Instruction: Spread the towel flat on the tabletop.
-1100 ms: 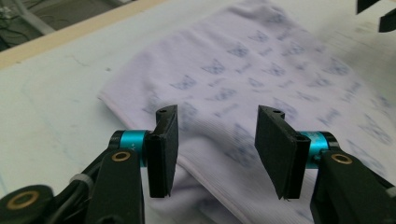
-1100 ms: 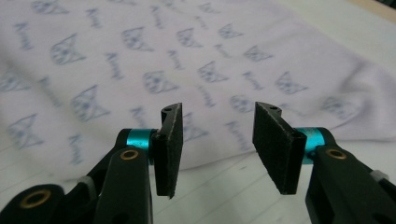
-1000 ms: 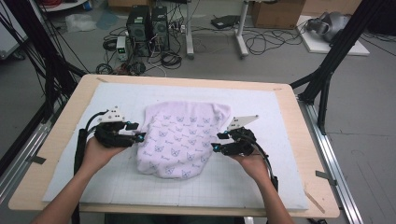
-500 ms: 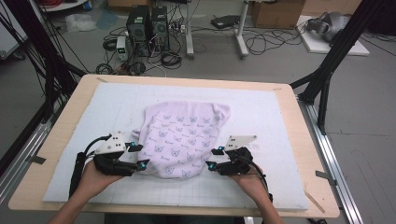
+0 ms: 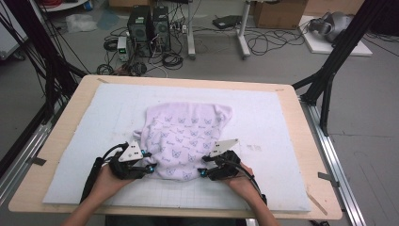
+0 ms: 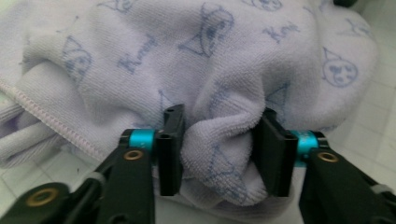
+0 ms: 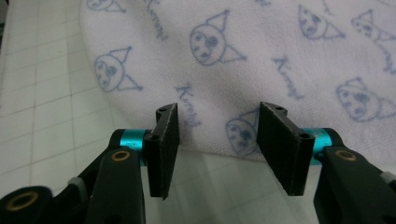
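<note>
The lilac towel [image 7: 261, 56] carries a repeated print in blue: a small cartoon face with pointed ears, alternating with one short word in slanted script. In the right gripper view the word begins "Kero"; its last letters are too blurred to make out. In the left gripper view the same word [image 6: 135, 58] appears again, just as blurred. Nothing else bears readable writing.
</note>
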The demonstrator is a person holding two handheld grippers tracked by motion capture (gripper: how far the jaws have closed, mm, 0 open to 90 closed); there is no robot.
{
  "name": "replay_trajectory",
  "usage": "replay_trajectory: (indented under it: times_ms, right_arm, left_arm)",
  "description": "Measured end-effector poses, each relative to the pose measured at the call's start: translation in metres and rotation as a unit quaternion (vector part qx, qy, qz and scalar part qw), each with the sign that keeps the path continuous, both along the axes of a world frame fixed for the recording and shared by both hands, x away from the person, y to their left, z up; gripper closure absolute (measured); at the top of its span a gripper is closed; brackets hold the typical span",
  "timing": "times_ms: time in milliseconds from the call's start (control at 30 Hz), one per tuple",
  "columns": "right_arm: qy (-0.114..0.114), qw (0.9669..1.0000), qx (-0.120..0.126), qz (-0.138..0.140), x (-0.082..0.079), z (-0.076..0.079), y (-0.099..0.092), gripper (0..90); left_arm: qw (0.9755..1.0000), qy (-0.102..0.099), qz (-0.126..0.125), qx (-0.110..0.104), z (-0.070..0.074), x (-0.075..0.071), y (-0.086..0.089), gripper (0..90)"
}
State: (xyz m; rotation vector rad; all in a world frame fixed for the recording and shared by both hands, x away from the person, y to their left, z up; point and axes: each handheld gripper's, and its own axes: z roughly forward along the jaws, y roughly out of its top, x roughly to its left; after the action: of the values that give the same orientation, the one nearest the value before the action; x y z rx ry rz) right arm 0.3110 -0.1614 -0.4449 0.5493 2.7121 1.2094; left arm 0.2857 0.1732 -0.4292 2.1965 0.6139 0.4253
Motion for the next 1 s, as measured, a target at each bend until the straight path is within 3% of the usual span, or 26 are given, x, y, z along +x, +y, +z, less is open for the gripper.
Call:
replay_trajectory:
  times_ms: [100,167,233,433,667,800,967,1000]
  right_arm:
    - [0.007,1.0000,0.005,0.002,0.002,0.000,0.000,65.8]
    - [0.009,0.9999,0.009,0.005,0.005,0.000,-0.001,79.2]
    - [0.010,0.9999,0.010,0.007,0.006,0.001,-0.002,85.9]
    - [-0.005,0.9996,0.025,0.009,0.001,0.019,-0.012,87.6]
    - [-0.041,0.9965,0.072,0.013,-0.014,0.066,-0.034,87.8]
    - [-0.053,0.9966,0.063,0.002,-0.004,0.078,-0.032,87.7]
    - [-0.042,0.9978,0.042,-0.029,0.032,0.064,-0.022,87.7]
    - [-0.037,0.9973,0.049,-0.040,0.040,0.061,-0.021,87.7]
  left_arm:
    - [1.0000,0.000,0.004,0.002,0.002,0.001,-0.004,68.0]
    - [1.0000,0.003,0.005,0.000,0.005,0.001,-0.004,70.8]
    - [0.9999,0.009,0.006,-0.008,0.010,-0.001,-0.002,71.6]
    - [0.9994,0.003,-0.004,-0.036,0.043,-0.011,0.006,72.9]
    - [0.9988,-0.009,-0.031,-0.036,0.084,-0.021,0.006,73.3]
    - [0.9997,-0.013,-0.008,-0.019,0.086,0.000,0.003,72.6]
    - [0.9985,0.016,0.049,-0.018,0.063,0.053,0.002,72.6]
    - [0.9979,0.022,0.059,-0.017,0.058,0.063,0.001,72.6]
